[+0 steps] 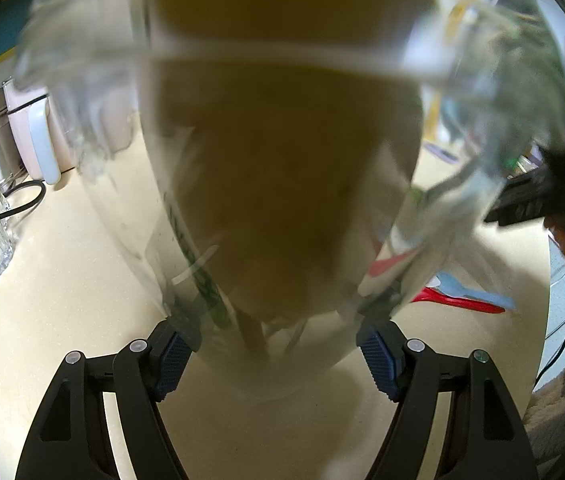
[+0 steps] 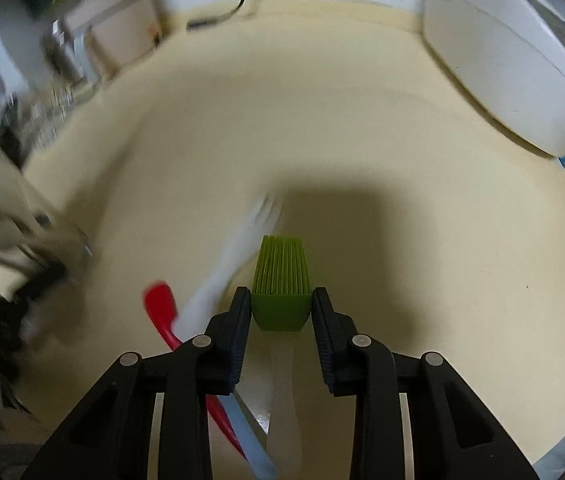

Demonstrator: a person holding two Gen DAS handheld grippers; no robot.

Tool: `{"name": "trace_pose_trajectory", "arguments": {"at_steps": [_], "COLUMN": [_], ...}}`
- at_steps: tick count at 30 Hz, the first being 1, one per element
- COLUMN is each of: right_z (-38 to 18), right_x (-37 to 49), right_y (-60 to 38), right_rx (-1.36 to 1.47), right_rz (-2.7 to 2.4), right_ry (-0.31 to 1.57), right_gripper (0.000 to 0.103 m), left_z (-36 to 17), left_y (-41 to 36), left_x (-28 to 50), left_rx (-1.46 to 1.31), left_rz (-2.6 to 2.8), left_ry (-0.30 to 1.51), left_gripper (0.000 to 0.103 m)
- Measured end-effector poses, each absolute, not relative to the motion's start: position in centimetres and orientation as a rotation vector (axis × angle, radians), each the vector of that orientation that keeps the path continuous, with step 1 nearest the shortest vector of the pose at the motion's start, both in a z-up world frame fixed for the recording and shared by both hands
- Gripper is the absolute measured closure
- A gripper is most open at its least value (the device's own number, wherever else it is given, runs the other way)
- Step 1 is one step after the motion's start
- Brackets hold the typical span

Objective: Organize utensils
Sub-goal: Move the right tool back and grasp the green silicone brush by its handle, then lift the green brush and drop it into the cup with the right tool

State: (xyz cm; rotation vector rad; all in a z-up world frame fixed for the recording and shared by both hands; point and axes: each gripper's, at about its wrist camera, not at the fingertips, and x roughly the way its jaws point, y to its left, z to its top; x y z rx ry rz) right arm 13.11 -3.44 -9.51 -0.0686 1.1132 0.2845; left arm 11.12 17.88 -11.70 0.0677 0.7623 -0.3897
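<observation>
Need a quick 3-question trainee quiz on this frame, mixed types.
1. True or false: the left hand-held gripper clamps a clear jar.
2. What does the right hand-held gripper hold? A) red spatula B) green brush C) phone
3. Fill in: the red spatula and the pale fork lie on the ____.

Key: 1 true. 2 B, the green brush. 3 counter.

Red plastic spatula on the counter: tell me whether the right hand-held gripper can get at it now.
Probably not yet: the right hand-held gripper is shut on the green silicone brush, and the pale blue plastic fork lies across the red plastic spatula.
</observation>
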Motion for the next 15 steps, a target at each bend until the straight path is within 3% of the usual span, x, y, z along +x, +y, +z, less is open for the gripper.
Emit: {"name": "trace_pose_trajectory", "arguments": {"at_steps": [15], "right_z": [4.2], "right_x": [11.4], "right_y": [-1.8], "right_rx": [0.001], "right_rz": [0.383], "right_ry": [0.757], "right_gripper": [0.072], "left_z": [-11.7], "left_y": [17.9], "left_x": [11.1], "left_rx": [0.068], "left_rz": [-0.39], "left_ry": [0.762], "left_gripper": [0.025]}}
